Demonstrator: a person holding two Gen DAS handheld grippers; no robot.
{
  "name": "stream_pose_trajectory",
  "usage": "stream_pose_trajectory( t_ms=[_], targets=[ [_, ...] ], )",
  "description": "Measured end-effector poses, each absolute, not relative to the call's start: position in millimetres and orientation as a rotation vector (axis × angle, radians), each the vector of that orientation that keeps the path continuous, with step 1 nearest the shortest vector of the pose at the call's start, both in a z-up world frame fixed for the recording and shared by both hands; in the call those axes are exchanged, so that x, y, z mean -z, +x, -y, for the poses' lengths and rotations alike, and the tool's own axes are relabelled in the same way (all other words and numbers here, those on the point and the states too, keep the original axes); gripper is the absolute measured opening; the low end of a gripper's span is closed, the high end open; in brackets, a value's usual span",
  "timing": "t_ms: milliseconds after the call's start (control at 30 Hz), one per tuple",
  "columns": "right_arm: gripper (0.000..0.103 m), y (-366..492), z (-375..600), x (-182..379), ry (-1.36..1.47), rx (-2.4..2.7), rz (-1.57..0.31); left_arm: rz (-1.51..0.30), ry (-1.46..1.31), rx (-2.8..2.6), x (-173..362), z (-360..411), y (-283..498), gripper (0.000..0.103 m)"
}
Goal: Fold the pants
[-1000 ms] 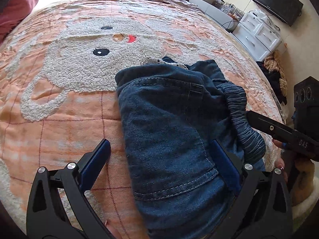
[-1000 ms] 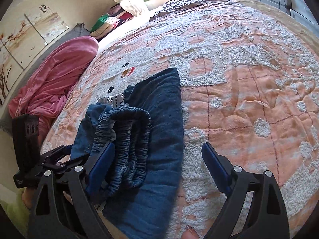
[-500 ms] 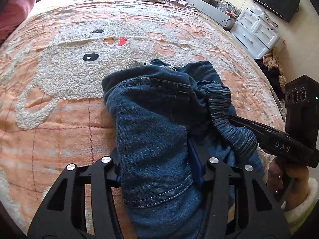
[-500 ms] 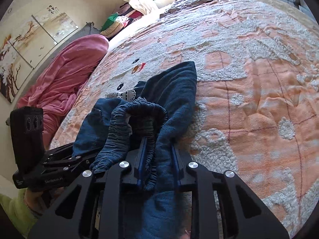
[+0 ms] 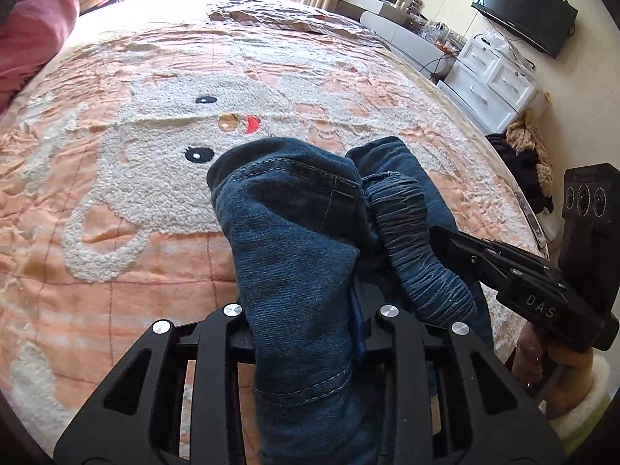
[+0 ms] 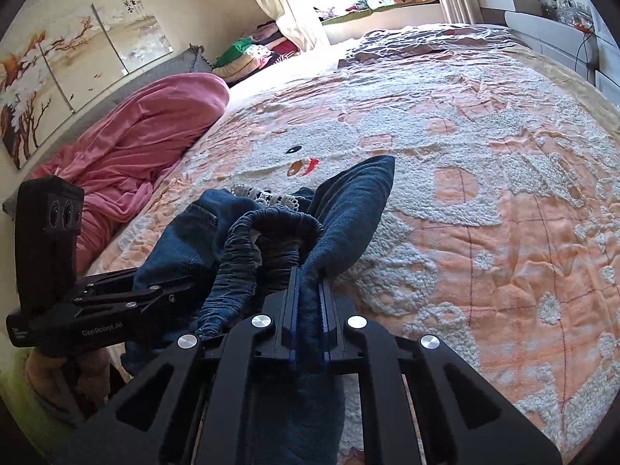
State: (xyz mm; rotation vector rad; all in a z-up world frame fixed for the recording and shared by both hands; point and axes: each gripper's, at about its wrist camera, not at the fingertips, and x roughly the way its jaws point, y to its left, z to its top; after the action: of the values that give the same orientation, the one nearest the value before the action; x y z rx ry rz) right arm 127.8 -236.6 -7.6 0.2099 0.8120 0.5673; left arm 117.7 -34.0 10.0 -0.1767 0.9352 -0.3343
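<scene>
Blue denim pants (image 5: 298,240) with a gathered elastic waistband (image 5: 418,248) hang bunched above the orange bedspread (image 5: 116,232). My left gripper (image 5: 310,329) is shut on one side of the pants. My right gripper (image 6: 308,306) is shut on the other side, next to the waistband (image 6: 271,248). The right gripper also shows in the left wrist view (image 5: 515,286), and the left gripper in the right wrist view (image 6: 128,298). A lace trim (image 6: 267,195) shows behind the pants.
The bedspread carries a white fluffy animal figure (image 5: 186,147). A pink blanket (image 6: 147,143) lies along the bed's left side. A white dresser (image 5: 496,81) and a dark clothes heap (image 5: 523,162) stand past the bed's right edge.
Both grippers have closed on the pants and lifted them off the bedspread; the cloth now bunches up between the two grippers.
</scene>
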Motion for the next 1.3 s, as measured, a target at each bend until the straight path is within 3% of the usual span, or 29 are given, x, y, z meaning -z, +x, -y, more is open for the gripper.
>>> stream_pose_trajectory(
  t_ms=[333, 600, 733, 967, 1067, 1133, 1300],
  targets=[
    [0.008, 187.1, 181.0, -12.9, 0.206, -0.634, -0.797, -0.866, -0.184, 0.216, -34.2, -14.8, 155.5, 0.023],
    [0.008, 233.4, 143.5, 16.6, 0.177, -0.582, -0.881, -0.928, -0.179, 0.172, 1.9, -42.7, 195.0, 0.024],
    [0.008, 240.6, 147.0, 37.1, 0.185, -0.533, -0.925, -0.951, -0.178, 0.158, 20.8, -49.2, 194.5, 0.036],
    [0.011, 239.6, 162.0, 56.9, 0.227, -0.489, -0.966, -0.952, -0.183, 0.146, 27.8, -54.2, 194.4, 0.048],
    [0.018, 236.5, 161.0, 54.0, 0.206, -0.477, -0.965, -0.952, -0.176, 0.140, 28.4, -55.5, 194.9, 0.052],
    [0.030, 232.5, 161.9, 48.6, 0.189, -0.468, -0.947, -0.951, -0.170, 0.138, 28.9, -56.6, 195.1, 0.054],
    [0.040, 212.8, 164.2, 25.5, 0.119, -0.454, -0.841, -0.949, -0.157, 0.129, 29.9, -57.5, 195.3, 0.059]
  ],
)
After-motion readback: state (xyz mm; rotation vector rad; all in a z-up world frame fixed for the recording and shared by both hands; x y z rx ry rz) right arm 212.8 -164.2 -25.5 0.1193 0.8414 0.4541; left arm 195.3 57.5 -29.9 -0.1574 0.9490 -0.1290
